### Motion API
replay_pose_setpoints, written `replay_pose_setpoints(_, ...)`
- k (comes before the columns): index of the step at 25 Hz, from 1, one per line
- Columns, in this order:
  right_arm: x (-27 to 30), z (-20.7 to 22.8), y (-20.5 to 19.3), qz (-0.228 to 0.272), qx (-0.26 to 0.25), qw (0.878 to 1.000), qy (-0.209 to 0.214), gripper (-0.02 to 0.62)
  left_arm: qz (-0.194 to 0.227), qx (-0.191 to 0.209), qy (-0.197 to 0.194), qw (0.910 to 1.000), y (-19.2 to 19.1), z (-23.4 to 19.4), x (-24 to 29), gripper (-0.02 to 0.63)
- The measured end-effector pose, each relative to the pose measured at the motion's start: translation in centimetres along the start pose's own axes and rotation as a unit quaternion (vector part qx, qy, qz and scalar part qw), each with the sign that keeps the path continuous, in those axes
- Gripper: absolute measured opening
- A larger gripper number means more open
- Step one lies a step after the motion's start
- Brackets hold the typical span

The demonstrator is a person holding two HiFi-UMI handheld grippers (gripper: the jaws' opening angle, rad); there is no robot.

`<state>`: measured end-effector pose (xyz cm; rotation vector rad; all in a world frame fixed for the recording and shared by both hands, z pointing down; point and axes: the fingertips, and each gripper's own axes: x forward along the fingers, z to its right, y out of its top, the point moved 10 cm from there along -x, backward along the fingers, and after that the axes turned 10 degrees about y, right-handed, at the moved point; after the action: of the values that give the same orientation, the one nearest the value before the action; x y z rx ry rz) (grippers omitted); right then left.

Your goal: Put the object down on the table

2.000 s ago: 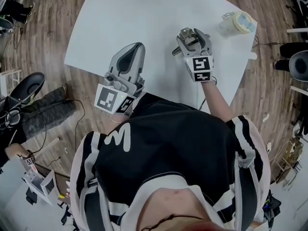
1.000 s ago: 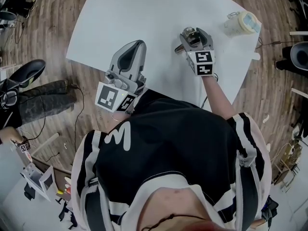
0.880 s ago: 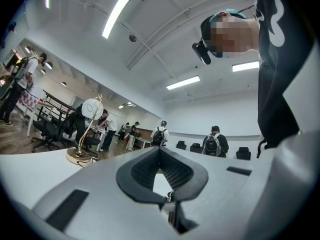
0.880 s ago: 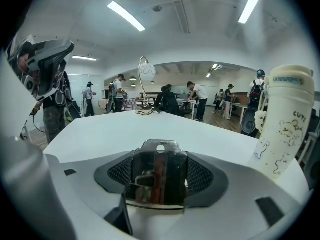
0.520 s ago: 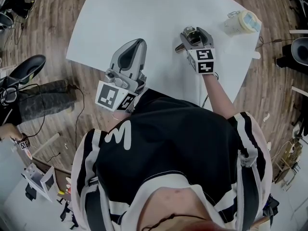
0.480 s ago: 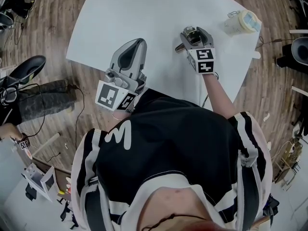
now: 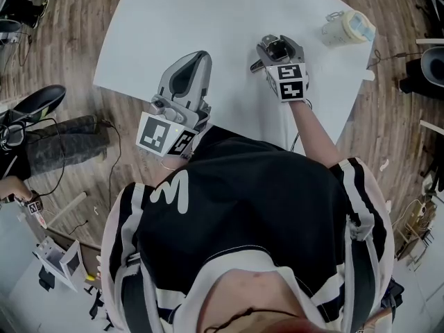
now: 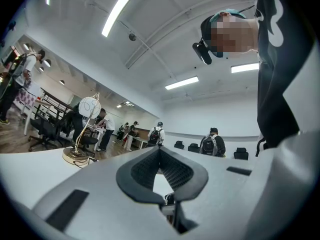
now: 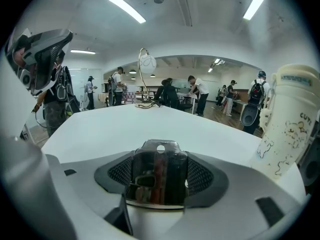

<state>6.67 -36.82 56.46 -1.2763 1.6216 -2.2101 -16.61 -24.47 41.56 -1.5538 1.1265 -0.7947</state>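
My right gripper (image 7: 276, 46) is shut on a small clear plastic packet (image 7: 279, 49) with dark and red contents. It is held low over the right part of the white table (image 7: 194, 12). In the right gripper view the packet (image 9: 159, 164) stands upright between the jaws, its hang hole at the top. I cannot tell whether it touches the table. My left gripper (image 7: 193, 61) hovers at the table's near left edge. Its jaws meet at the tips (image 8: 160, 151) with nothing between them.
A cream lidded cup (image 7: 345, 30) lies at the table's far right corner, and it looms close on the right in the right gripper view (image 9: 290, 124). A gold-based lamp (image 8: 77, 153) stands at the far edge. People and chairs fill the room beyond; wood floor surrounds the table.
Both grippers stay in nearly the same places. The right gripper has drifted slightly farther over the table, still shut on the packet.
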Motion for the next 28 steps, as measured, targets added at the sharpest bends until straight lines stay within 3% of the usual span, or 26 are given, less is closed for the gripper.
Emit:
replay_pose_setpoints(13, 0.7, -0.4, 0.2, -0.043, -0.013, 0.999, -0.006, 0.297, -0.001, -0.01, -0.003, 0.9999, -0.3, 0.0, 0.0, 0.005)
replay_pose_setpoints(28, 1.1, -1.0, 0.6, -0.055, -0.016, 0.998, -0.005, 0.296, 0.003, -0.014, -0.012, 0.9998, 0.1, -0.3, -0.1, 0.005)
